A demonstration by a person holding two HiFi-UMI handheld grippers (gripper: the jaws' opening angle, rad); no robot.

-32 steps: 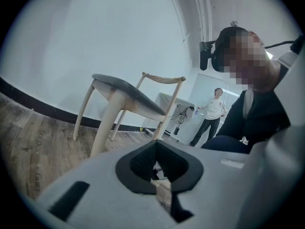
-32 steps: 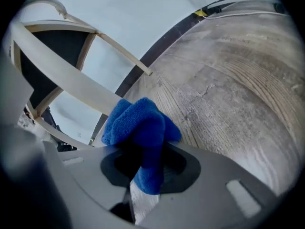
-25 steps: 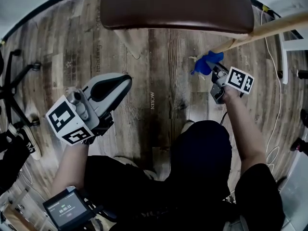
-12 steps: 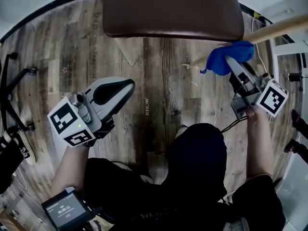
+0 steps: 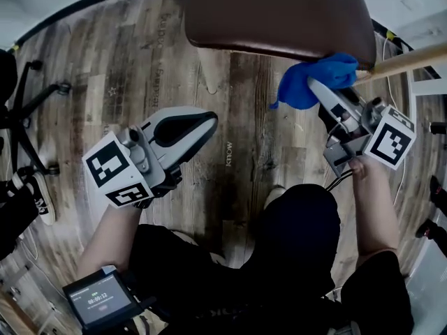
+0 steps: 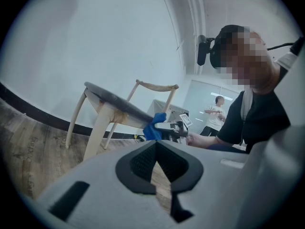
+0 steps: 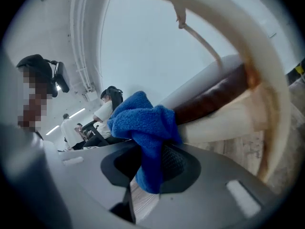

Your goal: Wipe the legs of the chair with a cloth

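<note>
Looks mid-wipe: the right claw (image 5: 323,93) is clamped on the blue cloth (image 5: 300,89), pressed where the pale wooden chair leg (image 5: 408,60) meets the brown seat (image 5: 279,12), about 1 o'clock. The left claw (image 5: 202,121) is closed on nothing, idle around 9. Next I'd guess it drags the cloth along the leg toward 3, keeping contact.

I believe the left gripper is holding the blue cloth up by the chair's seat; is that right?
Not quite: it is the right gripper that holds the blue cloth up by the chair's seat. The right gripper view shows the cloth pinched between its jaws.
</note>
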